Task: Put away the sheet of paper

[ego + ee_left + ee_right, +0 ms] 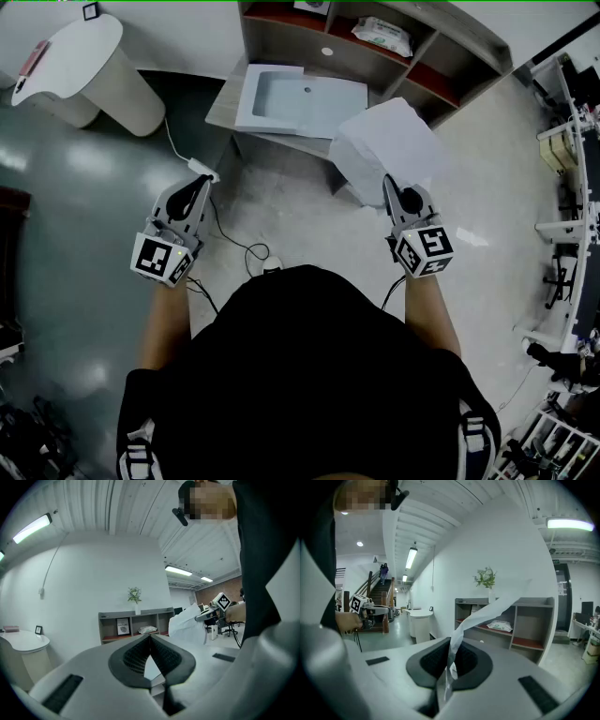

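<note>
Clenched tight, the jaws of my right gripper [450, 651] pinch the sheet of paper [490, 607] by its near edge. The rest of the sheet rises away from the pads and curls up and forward, free in the air. From the head view it hangs above the floor [281, 202], just short of the bench [225, 98] and off to the right of the white tray [300, 101] that lies on it. The jaws of my left gripper [150, 641] are closed tip to tip with nothing between them, and that gripper is held well apart on the left.

I judge the tray, or one of the open compartments of the shelf unit [441, 47] behind it, to be where the sheet belongs; I cannot tell which. To do this carry well I should keep the pinch firm. I should move slowly so the loose part does not flap or fold, and lead with the free edge. The sheet should come down flat, and I should only let go once most of it rests on the surface. My left gripper could steady the far corner if it curls.
</note>
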